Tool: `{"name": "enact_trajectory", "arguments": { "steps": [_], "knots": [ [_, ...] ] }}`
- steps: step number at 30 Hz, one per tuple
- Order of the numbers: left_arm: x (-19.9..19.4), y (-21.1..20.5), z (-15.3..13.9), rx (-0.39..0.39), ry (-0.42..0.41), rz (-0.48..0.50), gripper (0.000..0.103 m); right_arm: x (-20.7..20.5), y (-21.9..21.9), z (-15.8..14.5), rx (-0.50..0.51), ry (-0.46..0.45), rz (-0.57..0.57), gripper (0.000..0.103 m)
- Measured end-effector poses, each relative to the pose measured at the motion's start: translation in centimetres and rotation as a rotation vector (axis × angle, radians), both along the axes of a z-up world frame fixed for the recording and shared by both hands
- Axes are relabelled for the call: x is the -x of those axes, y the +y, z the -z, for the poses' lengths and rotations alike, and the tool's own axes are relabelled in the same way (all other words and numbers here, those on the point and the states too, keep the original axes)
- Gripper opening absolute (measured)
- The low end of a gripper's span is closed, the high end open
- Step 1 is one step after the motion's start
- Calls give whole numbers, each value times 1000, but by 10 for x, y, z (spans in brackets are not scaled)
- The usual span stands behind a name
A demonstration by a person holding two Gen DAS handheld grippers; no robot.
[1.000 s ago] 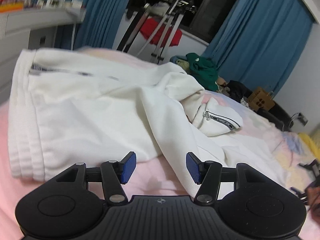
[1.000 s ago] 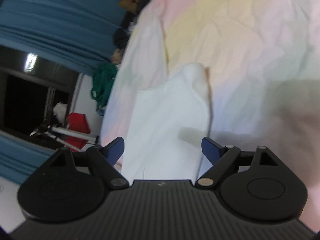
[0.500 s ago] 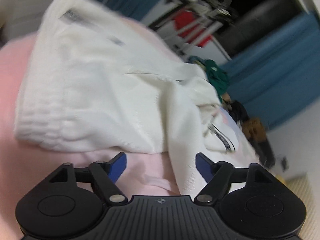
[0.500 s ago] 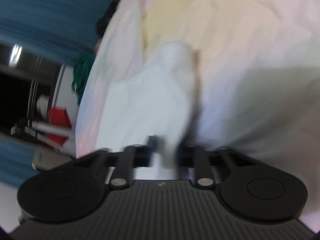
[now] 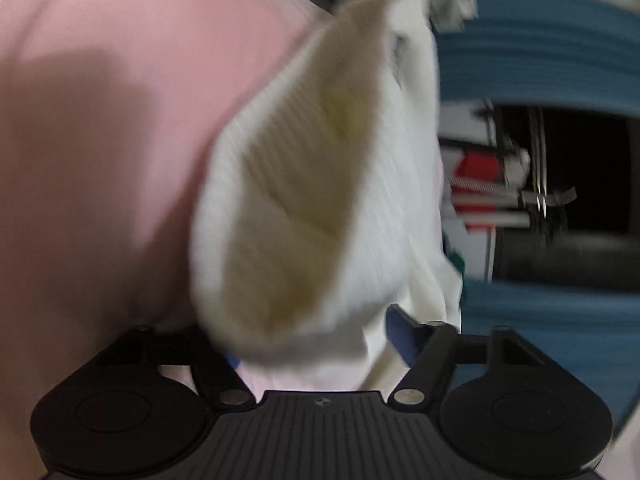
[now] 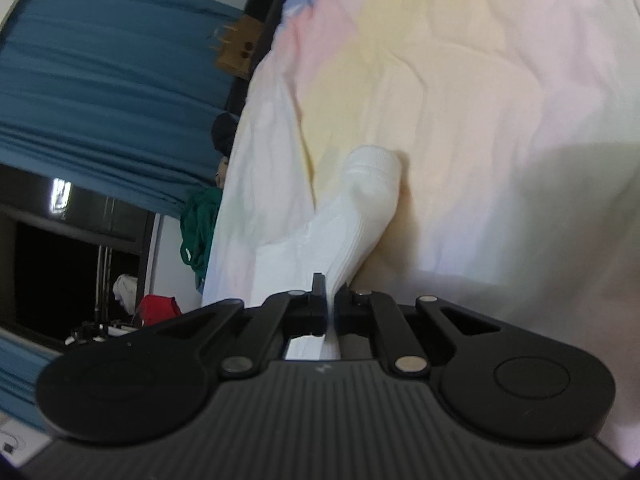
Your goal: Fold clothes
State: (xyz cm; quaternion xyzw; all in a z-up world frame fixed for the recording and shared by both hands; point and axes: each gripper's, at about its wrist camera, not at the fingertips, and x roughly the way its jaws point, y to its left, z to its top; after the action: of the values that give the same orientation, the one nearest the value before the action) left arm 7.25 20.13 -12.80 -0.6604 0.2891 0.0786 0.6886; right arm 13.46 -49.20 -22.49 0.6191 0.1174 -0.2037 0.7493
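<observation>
Where a second earlier both grippers stood wide apart over the bed, the right gripper (image 6: 329,308) had now clamped onto the white garment's (image 6: 352,216) sleeve on the pastel sheet (image 6: 460,80) — while the left gripper (image 5: 316,344) hung spread, its ribbed hem (image 5: 288,200) bunched between the fingers, unpinched. The fold looked set to begin — a judgement only.

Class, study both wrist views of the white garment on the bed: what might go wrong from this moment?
1. The right hand-held gripper pinches only a thin fold of the white ribbed sleeve; it may slip out when pulled.
2. The left hand-held gripper is open around the thick ribbed hem of the white garment; the blurred view makes a missed grasp likely.
</observation>
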Motion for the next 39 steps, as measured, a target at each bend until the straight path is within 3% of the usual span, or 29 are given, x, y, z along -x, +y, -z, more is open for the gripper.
{"name": "enact_trajectory", "arguments": {
  "steps": [4,6,12,15,18,21,24,29,35,38,39],
  "knots": [
    [-2,8,-13,-79,1,-25,23,-6,4,-7,78,31,-21,6],
    [-1,16,-22,-86,0,-12,15,3,5,-6,83,30,-13,6],
    [9,70,-78,-170,-25,2,9,28,-7,-10,94,54,57,6],
    [6,98,-109,-186,7,64,8,42,-12,-12,96,85,87,6],
    [6,110,-138,-260,32,133,8,56,-8,-21,138,102,117,6],
    [12,118,-145,-304,65,186,8,62,-8,-19,135,165,122,6],
    [22,118,-129,-338,116,226,9,67,-9,-17,132,228,126,6],
    [21,108,-99,-421,198,289,14,77,-9,-13,127,334,134,6],
    [15,99,-91,-529,236,361,36,84,-8,-12,135,450,134,9],
    [22,86,-101,-615,237,394,64,80,-4,-21,163,441,120,11],
    [27,81,-107,-650,226,394,76,80,-5,-26,183,434,124,16]
  ]
}}
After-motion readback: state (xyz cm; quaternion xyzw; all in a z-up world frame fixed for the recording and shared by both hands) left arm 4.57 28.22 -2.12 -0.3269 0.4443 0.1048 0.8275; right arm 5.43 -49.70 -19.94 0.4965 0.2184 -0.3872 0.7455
